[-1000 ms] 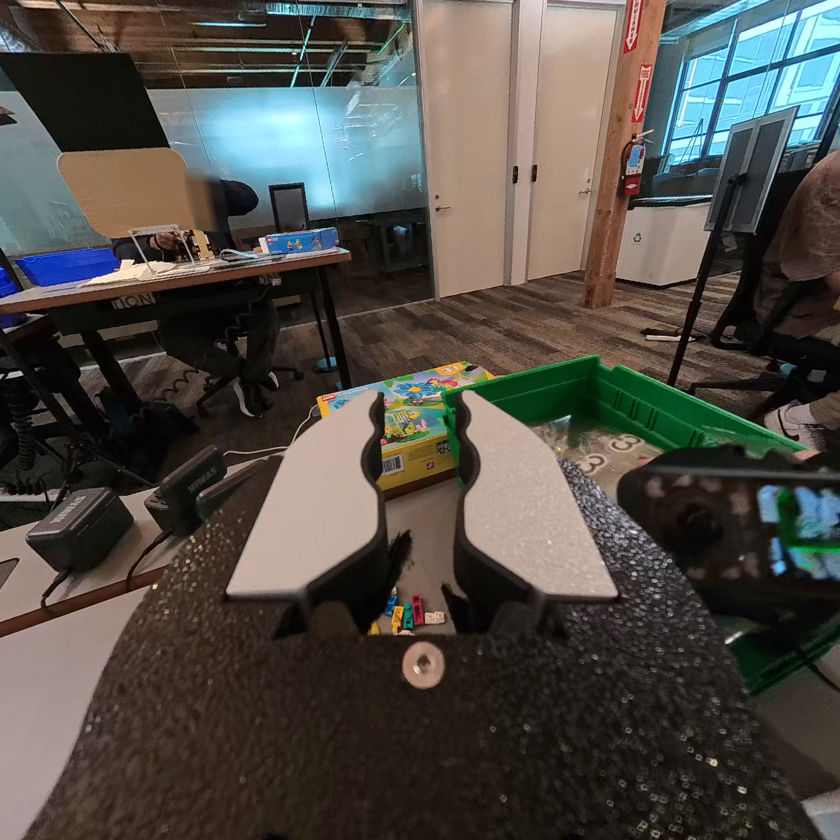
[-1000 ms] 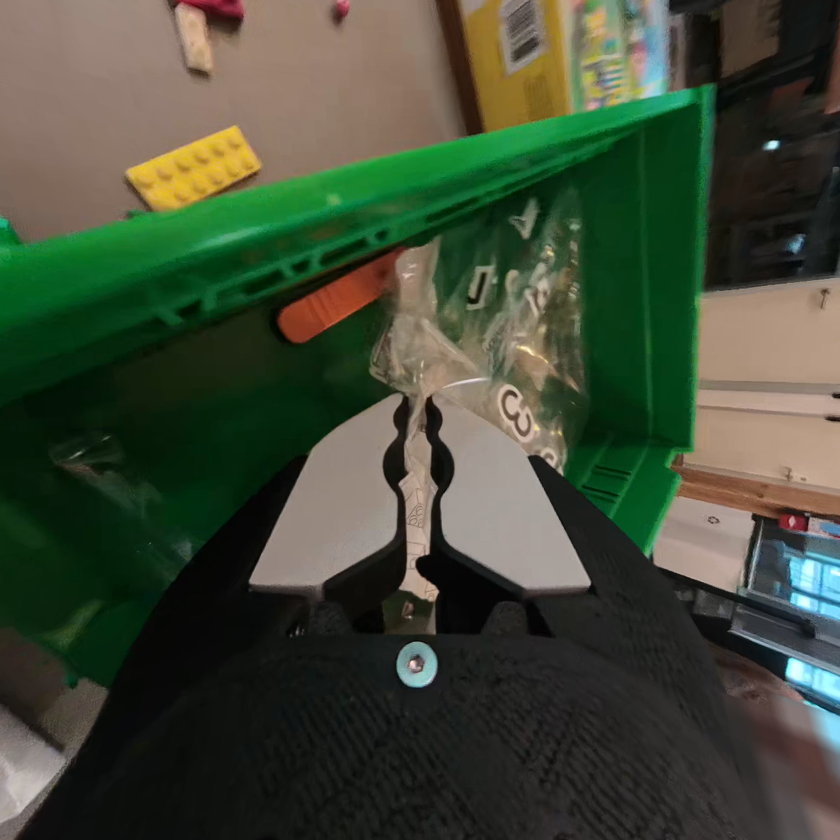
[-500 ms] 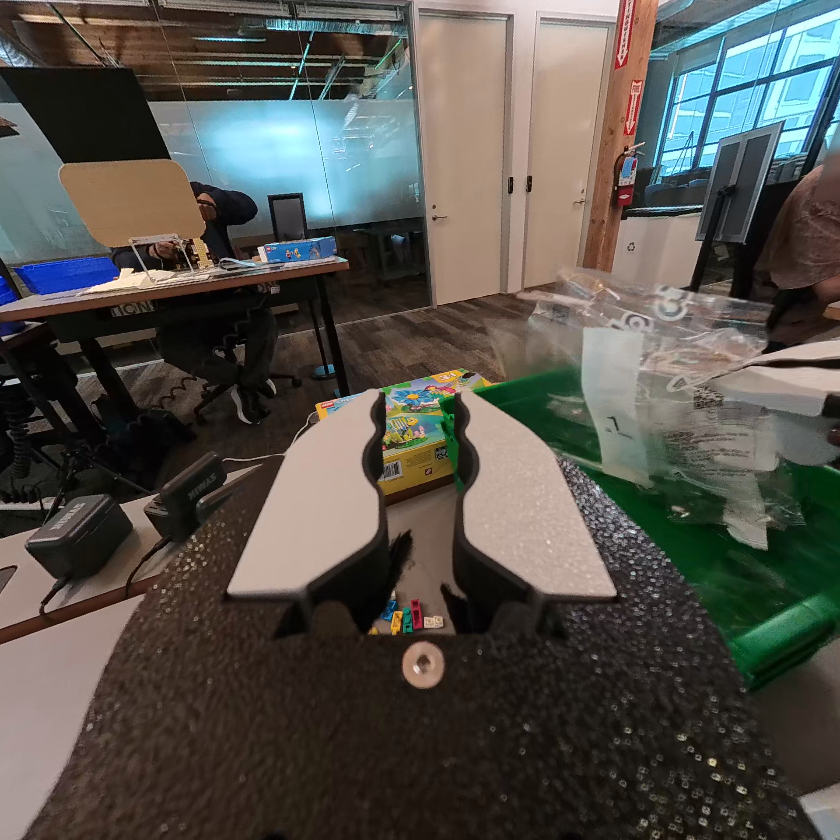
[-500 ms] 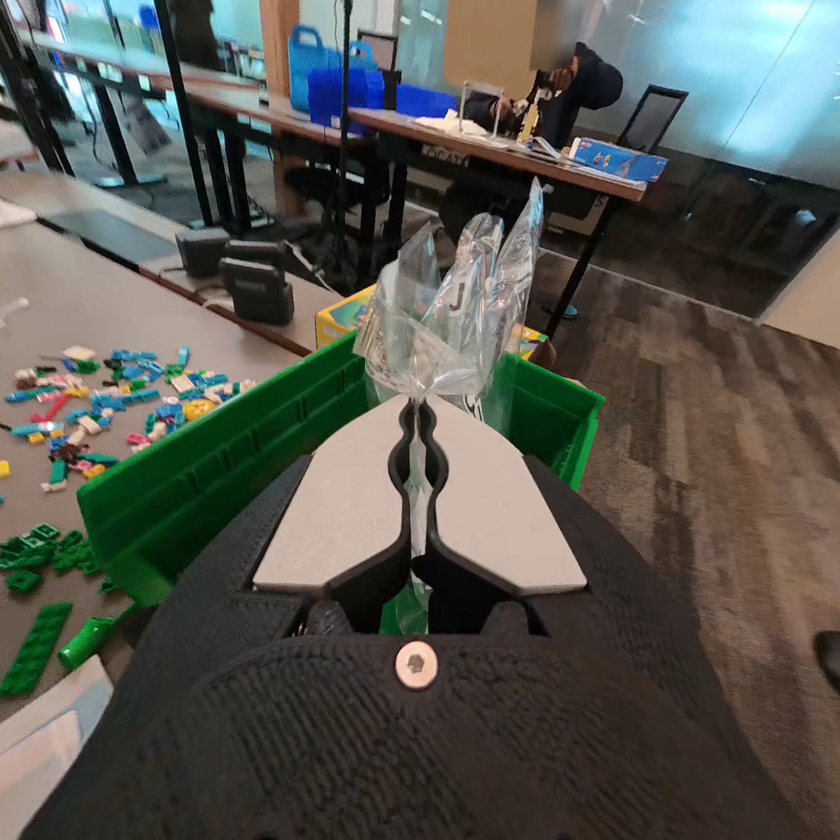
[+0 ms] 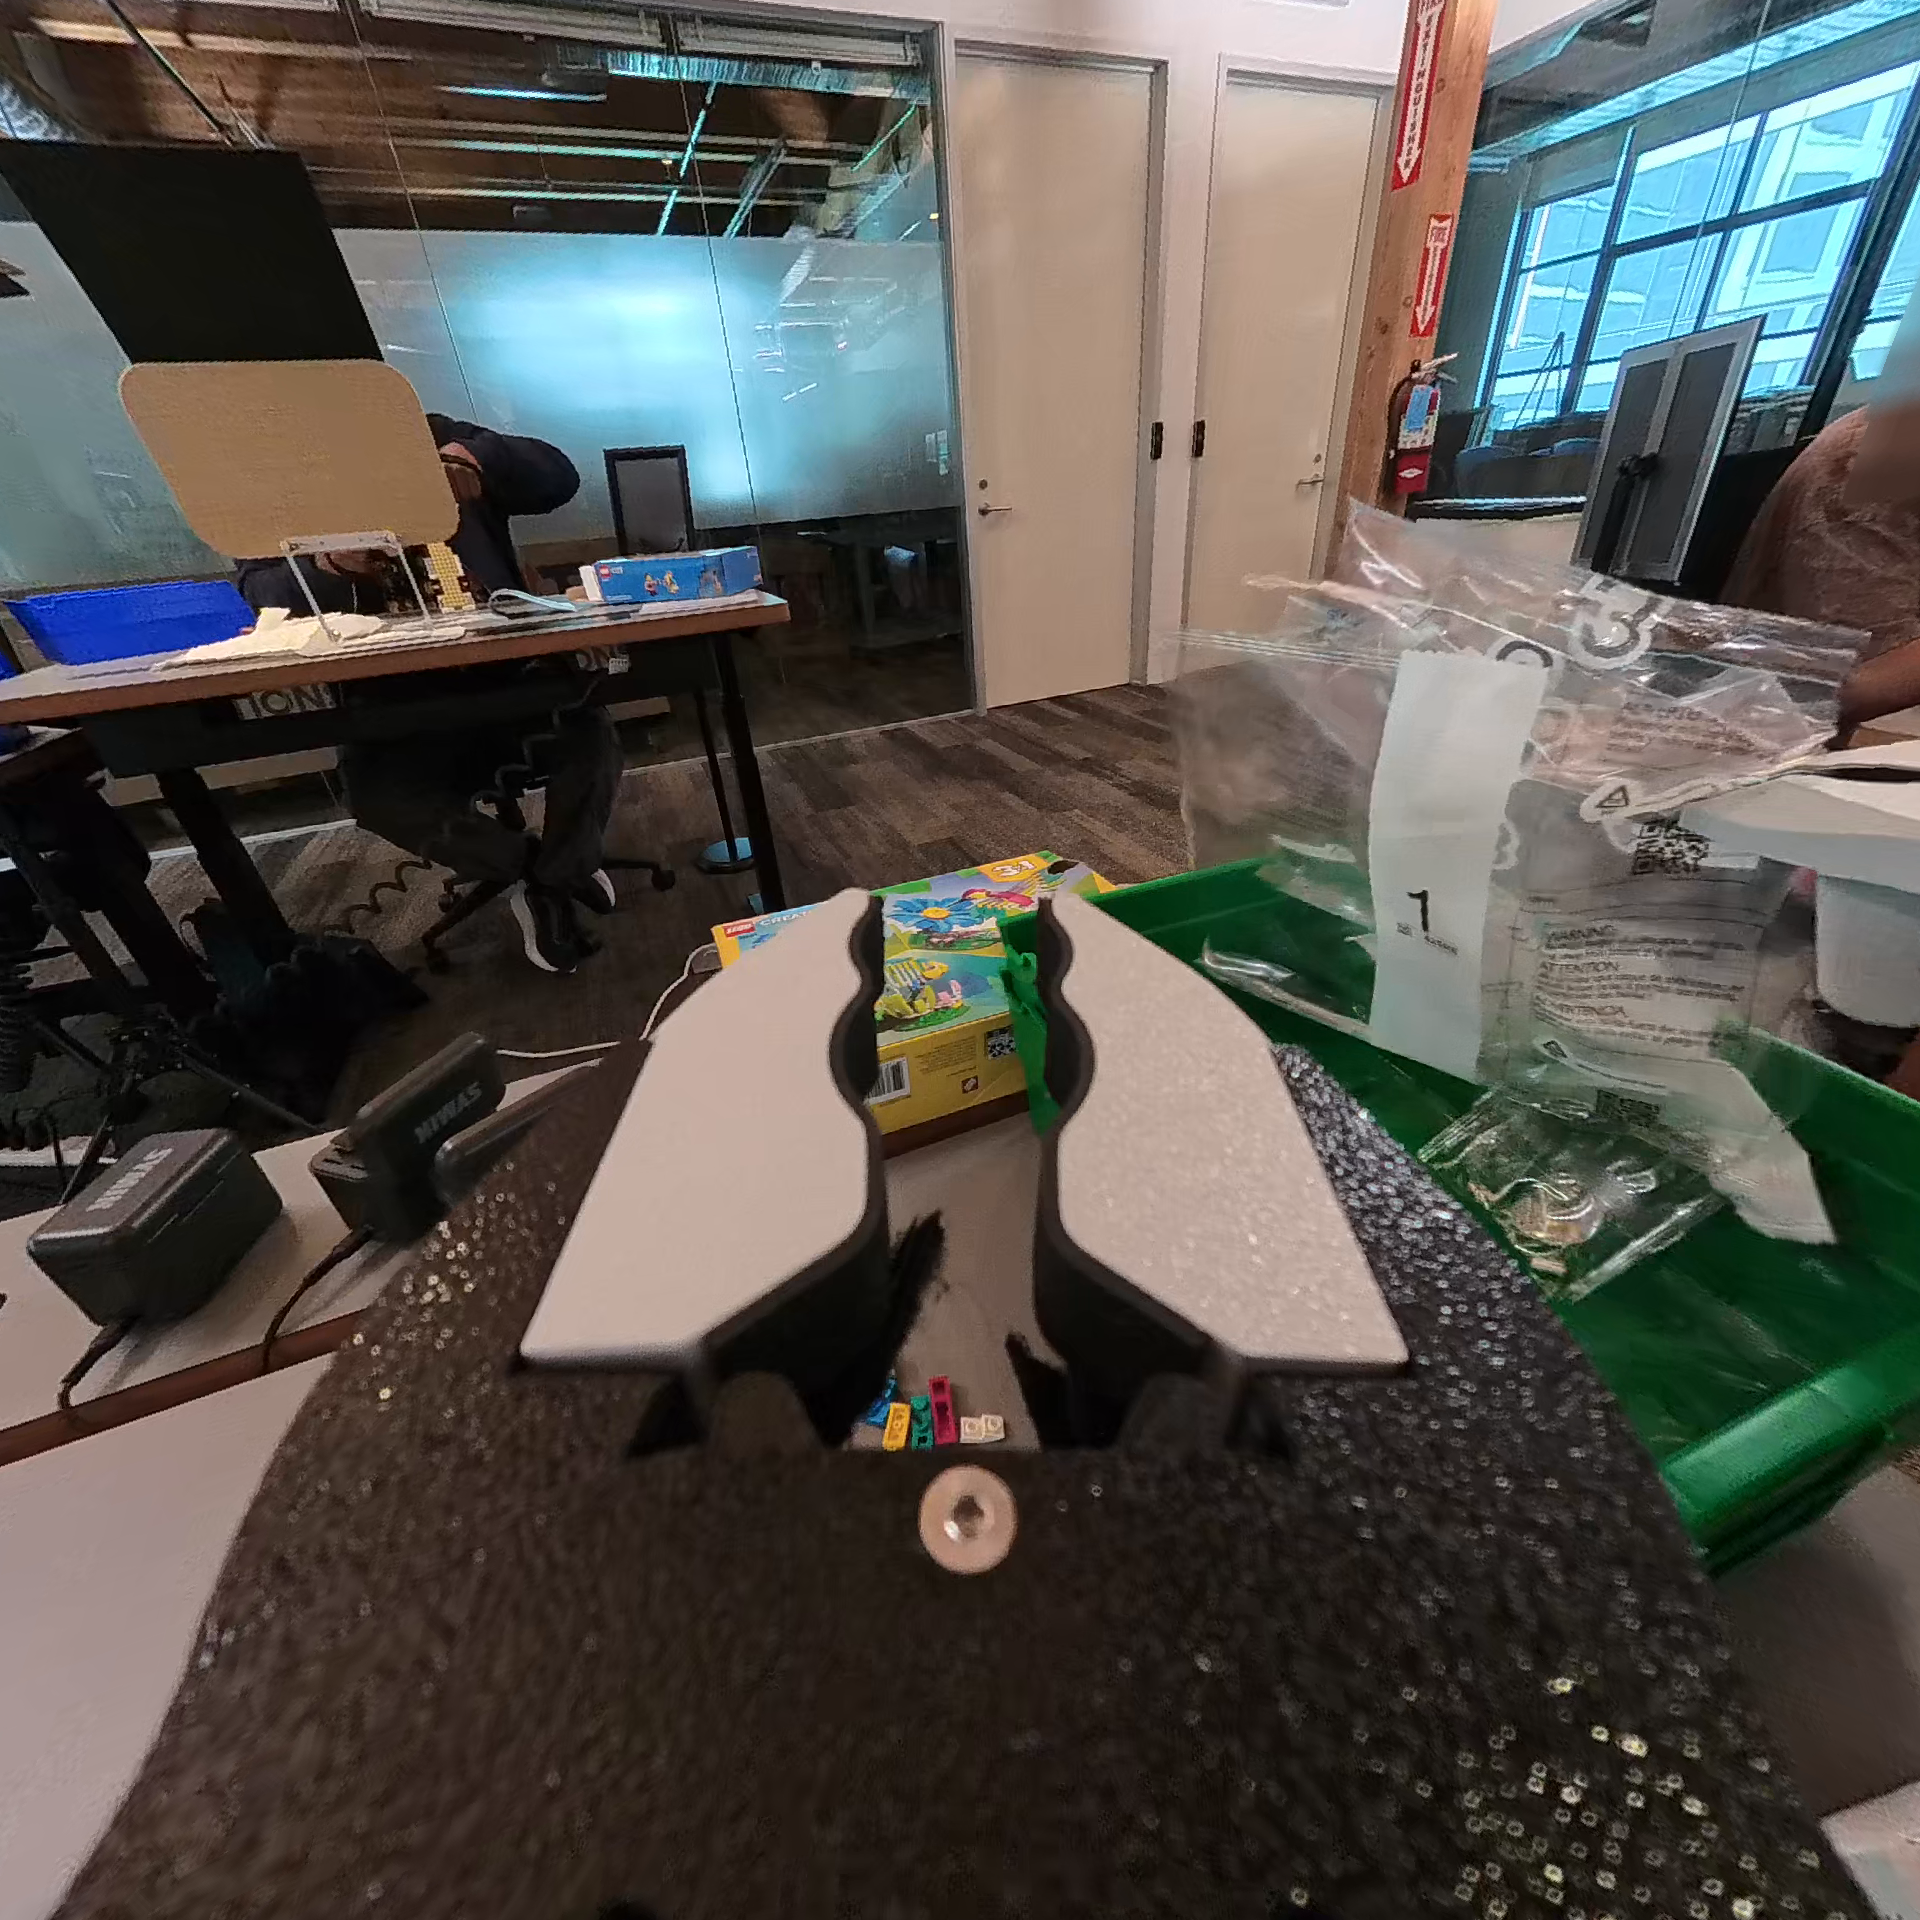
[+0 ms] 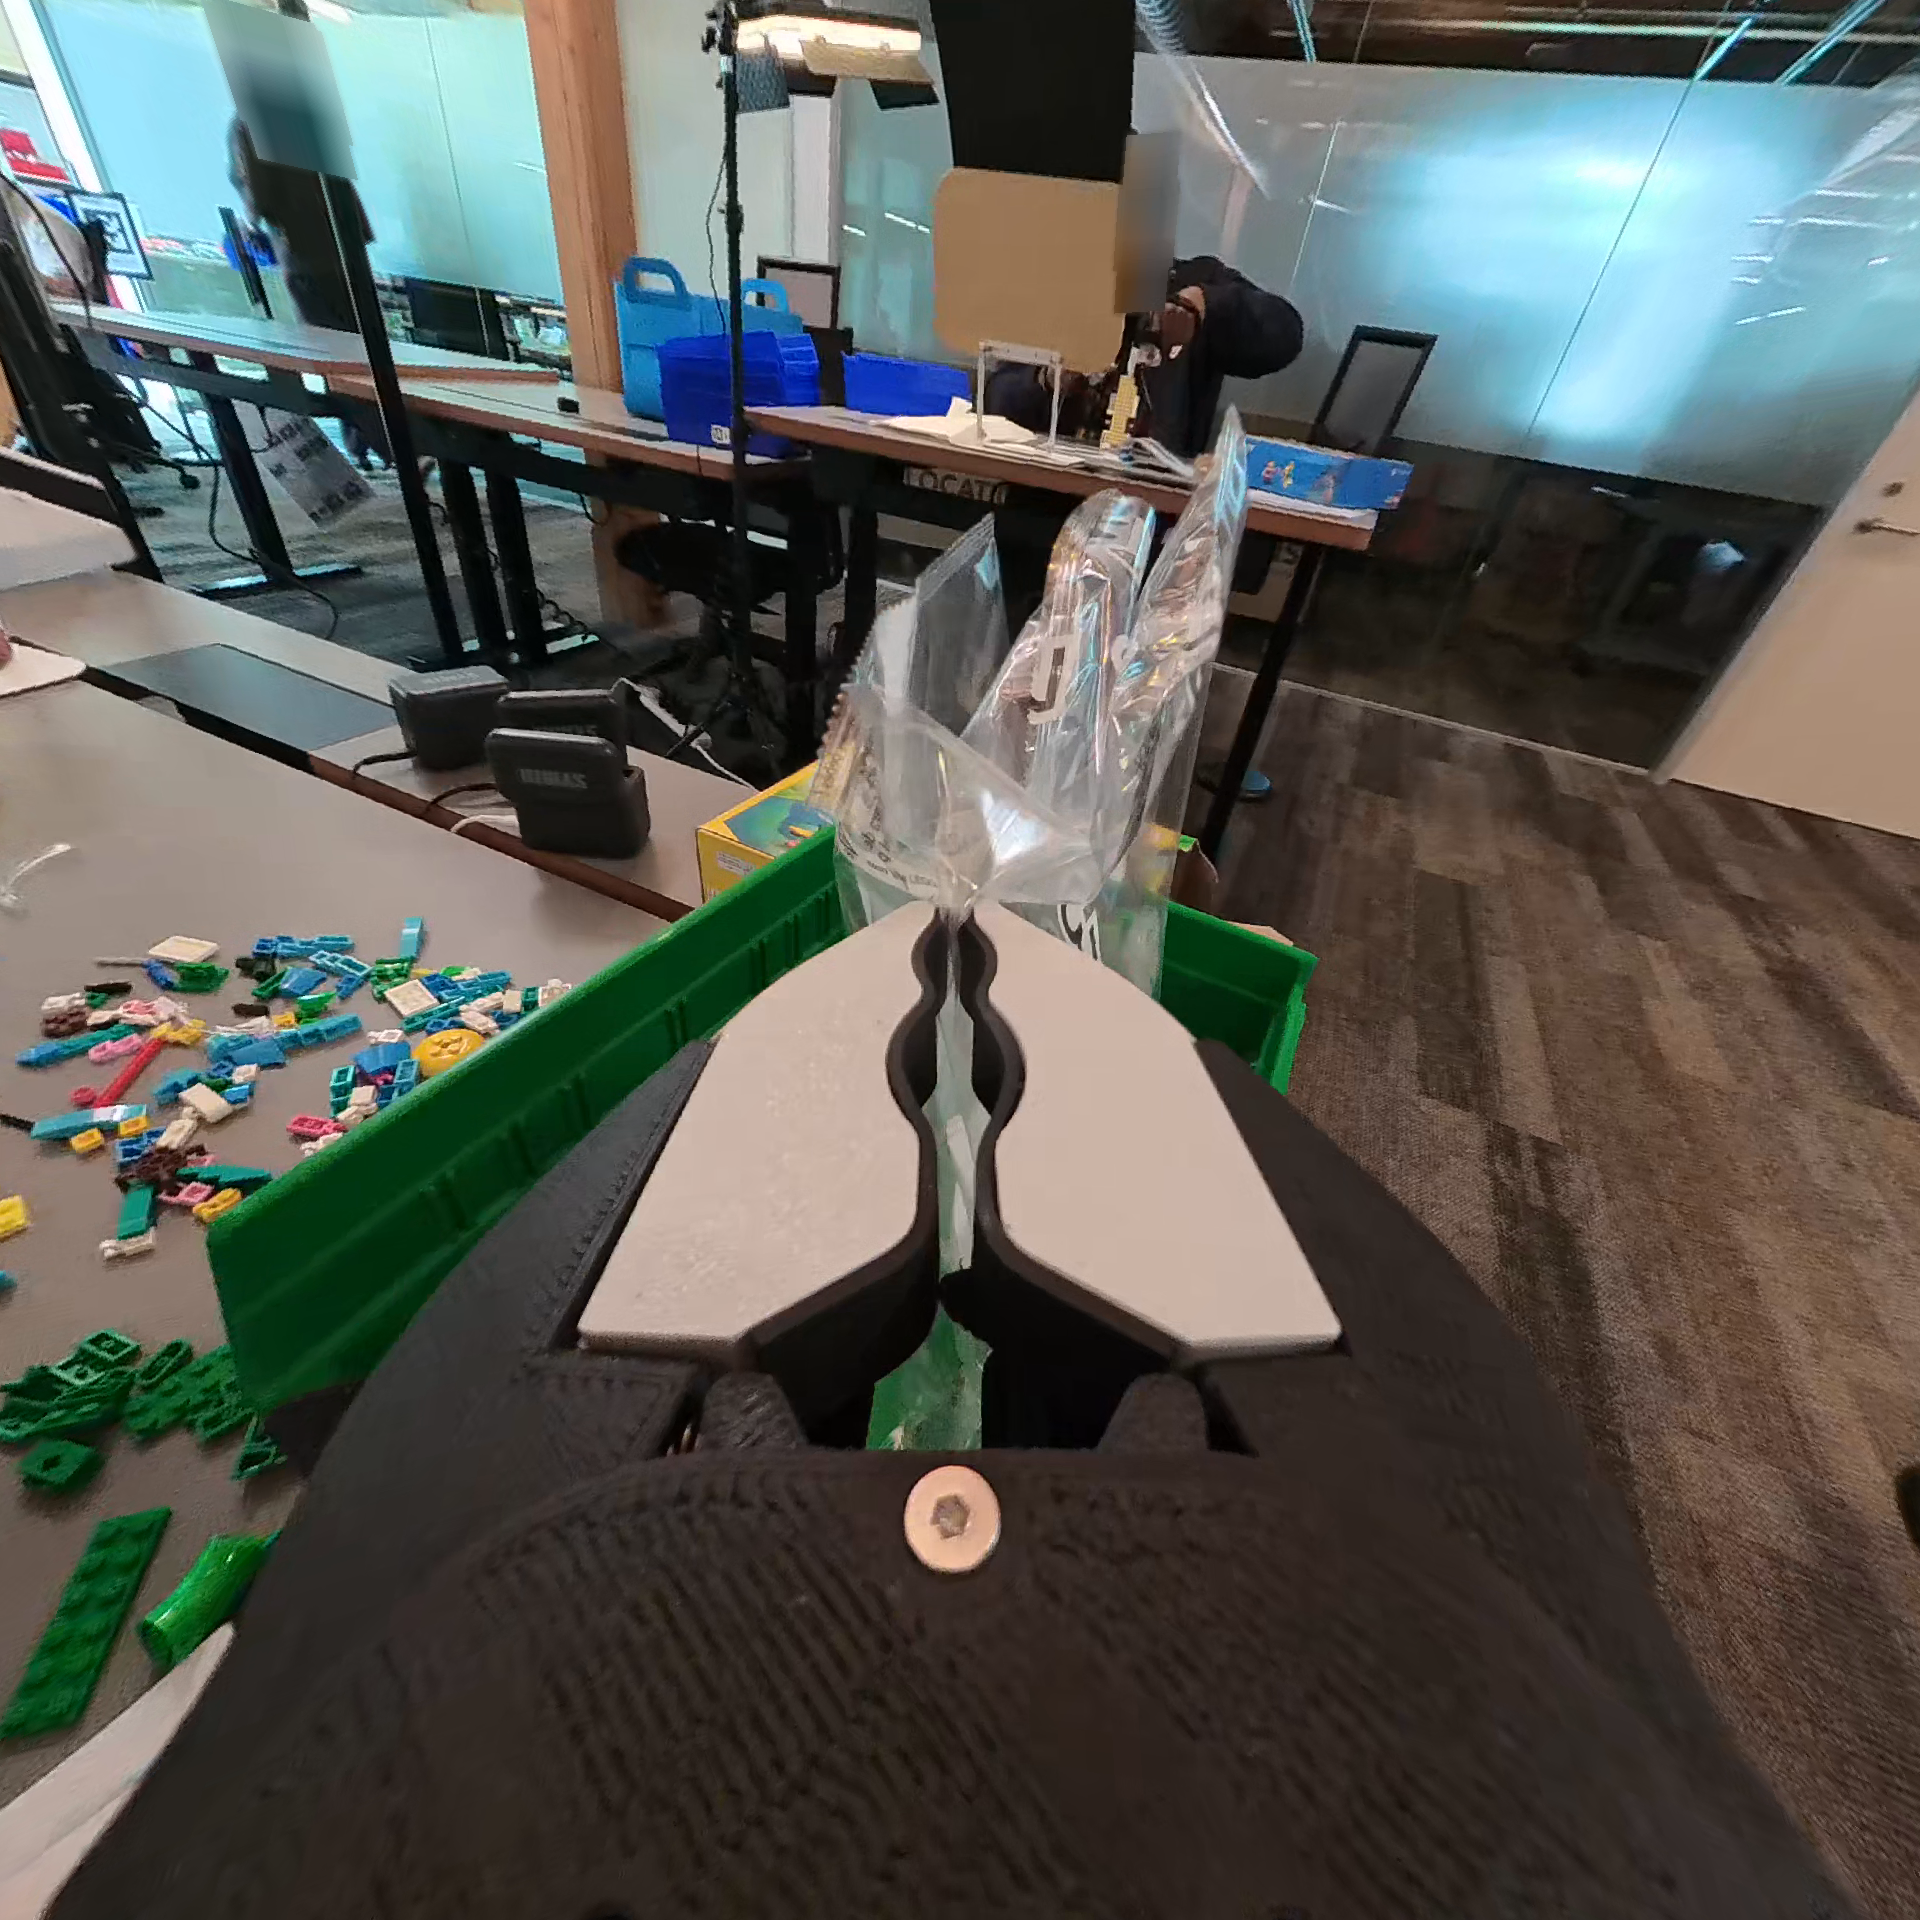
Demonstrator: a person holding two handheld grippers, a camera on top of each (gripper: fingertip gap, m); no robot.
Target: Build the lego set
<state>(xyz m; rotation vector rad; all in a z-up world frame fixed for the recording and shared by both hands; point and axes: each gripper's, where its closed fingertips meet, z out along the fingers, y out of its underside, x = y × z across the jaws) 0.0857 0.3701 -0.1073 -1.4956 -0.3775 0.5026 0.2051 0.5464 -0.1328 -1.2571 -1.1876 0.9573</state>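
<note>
We see the green bin (image 5: 1714,1340) holding one clear bag (image 5: 1558,1195); our right gripper (image 6: 958,935), above it, pinches another plastic bag (image 6: 1029,748). Our left gripper (image 5: 951,935) hovers spread, loose bricks (image 6: 239,1039) on the bench (image 6: 208,831) left.

My bench (image 6: 239,831) is a grey top with a brown edge. On it stands a green bin (image 6: 540,1101), and just behind the bin lies the yellow set box (image 5: 940,997). To the left of the bin many small loose bricks (image 6: 239,1039) are scattered, mostly blue, white, pink and yellow. Nearer to me lie green pieces (image 6: 94,1392) and one long green plate (image 6: 83,1621). Near the far edge stand black chargers (image 6: 566,790) with cables.
</note>
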